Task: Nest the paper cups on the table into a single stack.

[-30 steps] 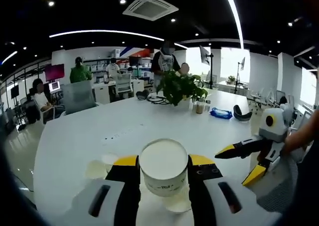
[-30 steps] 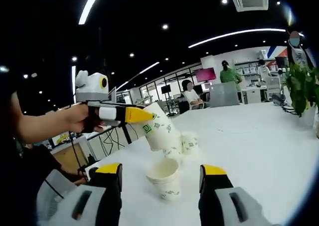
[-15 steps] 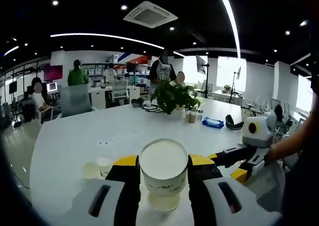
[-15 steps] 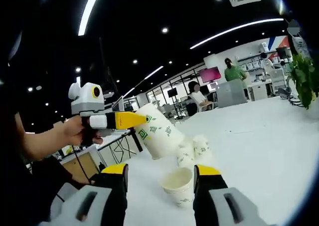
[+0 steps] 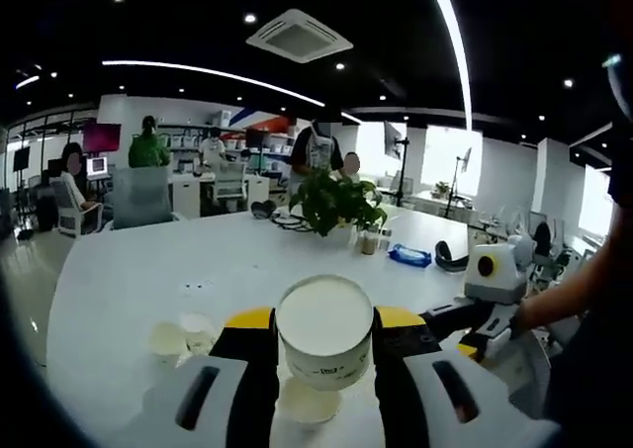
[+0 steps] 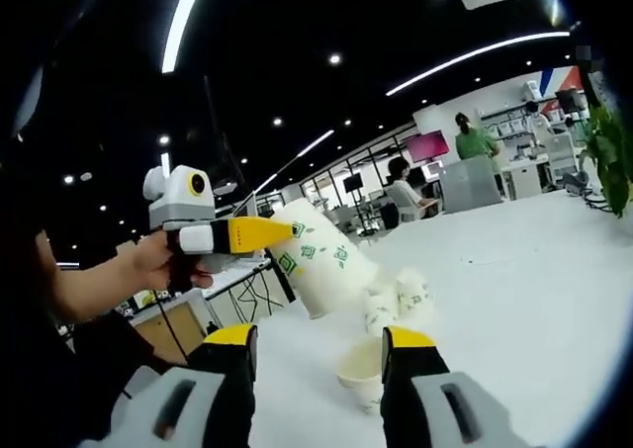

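Left gripper [image 5: 326, 344] pinches a cup [image 5: 324, 329]; right gripper [image 6: 318, 354] (jaws spread) straddles the target cup [image 6: 363, 379] at 6 o'clock. Next: lower and nest.

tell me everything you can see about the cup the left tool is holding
The held paper cup is white with green printed marks and a pale, empty inside. The left tool is shut on its sides, carrying it tilted in the air above the white table, over another open cup between the right tool's jaws.
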### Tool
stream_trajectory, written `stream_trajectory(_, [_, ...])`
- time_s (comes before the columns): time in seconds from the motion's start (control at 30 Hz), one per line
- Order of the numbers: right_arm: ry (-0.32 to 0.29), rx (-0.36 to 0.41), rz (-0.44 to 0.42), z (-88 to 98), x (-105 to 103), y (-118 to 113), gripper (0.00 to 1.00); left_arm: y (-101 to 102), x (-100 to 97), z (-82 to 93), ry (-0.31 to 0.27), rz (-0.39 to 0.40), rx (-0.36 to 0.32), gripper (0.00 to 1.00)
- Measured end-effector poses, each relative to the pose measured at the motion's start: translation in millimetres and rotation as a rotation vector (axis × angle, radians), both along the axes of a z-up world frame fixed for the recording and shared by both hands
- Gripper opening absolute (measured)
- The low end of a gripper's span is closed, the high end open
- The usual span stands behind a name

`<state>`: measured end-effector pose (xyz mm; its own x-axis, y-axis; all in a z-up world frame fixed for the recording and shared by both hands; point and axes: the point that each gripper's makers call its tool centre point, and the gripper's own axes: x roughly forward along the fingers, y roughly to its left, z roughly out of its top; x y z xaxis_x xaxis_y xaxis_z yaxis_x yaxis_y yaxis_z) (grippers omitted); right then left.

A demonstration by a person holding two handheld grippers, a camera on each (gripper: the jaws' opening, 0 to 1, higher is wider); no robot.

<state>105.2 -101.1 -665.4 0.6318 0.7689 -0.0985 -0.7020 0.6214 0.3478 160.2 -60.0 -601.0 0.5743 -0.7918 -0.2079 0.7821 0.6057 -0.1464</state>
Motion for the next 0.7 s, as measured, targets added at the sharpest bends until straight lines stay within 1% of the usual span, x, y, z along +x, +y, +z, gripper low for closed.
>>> stream_trajectory(0.1, [0.003, 0.009, 0.001, 0.5, 1, 0, 0.46, -2, -3.2, -0.3, 0.007, -0.022, -0.009, 0.35])
stream_trajectory(0.23, [0.016, 0.043, 0.003, 4.0, 3, 2, 0.43, -7, -9.2, 0.9, 0.007, -0.049, -0.015, 0.35])
stream_trajectory(0.37, [0.039, 0.083, 0.012, 5.5, 5, 3, 0.43, -13, -17.6, 0.3, 0.013, -0.097, -0.03, 0.35])
stream_trajectory(0.43, [0.033, 0.082, 0.014, 6.2, 4, 4, 0.43, -16, -22.6, -2.1, 0.01, -0.12, -0.023, 0.35])
stream_trajectory(0.5, [0.029, 0.079, 0.028, 7.7, 2, 6, 0.42, -15, -23.5, -7.4, 0.004, -0.129, -0.003, 0.35])
stream_trajectory(0.6, [0.027, 0.069, 0.037, 7.4, 1, 7, 0.41, -14, -24.5, -10.8, 0.012, -0.131, 0.005, 0.35])
stream_trajectory(0.7, [0.033, 0.071, 0.036, 6.5, 1, 5, 0.41, -11, -25.4, -17.5, 0.038, -0.136, 0.006, 0.35])
